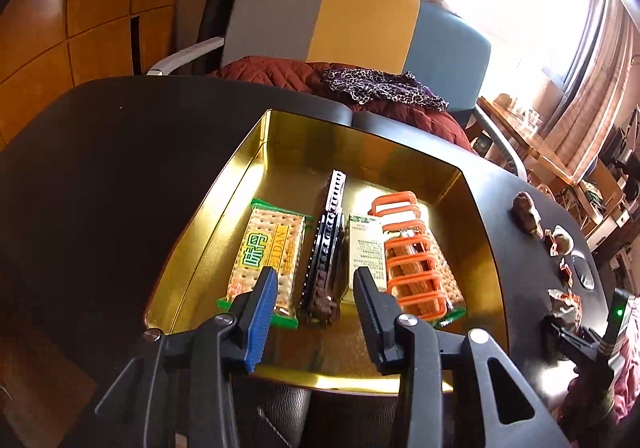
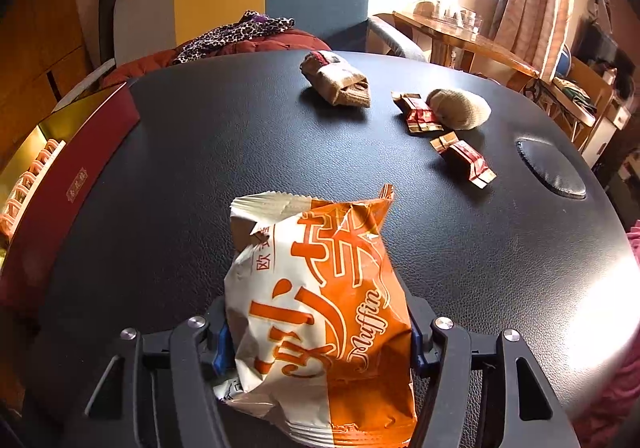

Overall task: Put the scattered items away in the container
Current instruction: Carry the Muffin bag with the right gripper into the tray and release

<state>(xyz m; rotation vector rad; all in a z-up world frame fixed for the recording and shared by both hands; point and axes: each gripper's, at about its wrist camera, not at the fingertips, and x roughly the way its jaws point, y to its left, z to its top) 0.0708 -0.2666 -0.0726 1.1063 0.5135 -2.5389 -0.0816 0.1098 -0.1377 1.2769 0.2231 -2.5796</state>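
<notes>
A gold tin (image 1: 248, 168) stands on the black table; in the right wrist view its red outer wall (image 2: 68, 184) is at the left. Inside it lie a cracker packet (image 1: 266, 252), a black brick strip (image 1: 326, 244) with a brown piece at its near end, a second packet (image 1: 366, 248) and an orange plastic rack (image 1: 412, 260). My left gripper (image 1: 316, 272) hangs open above the tin's near end, with nothing between its fingers. My right gripper (image 2: 320, 340) is shut on an orange-and-white muffin packet (image 2: 320, 288), just over the table.
A rolled brown sock (image 2: 336, 80), a beige sock ball (image 2: 460, 108) and two red-gold wrapped candies (image 2: 420, 114) (image 2: 464, 158) lie on the far side of the table (image 2: 200, 128). A round inset (image 2: 552, 168) sits at its right. Behind stands an armchair with clothes (image 1: 360, 88).
</notes>
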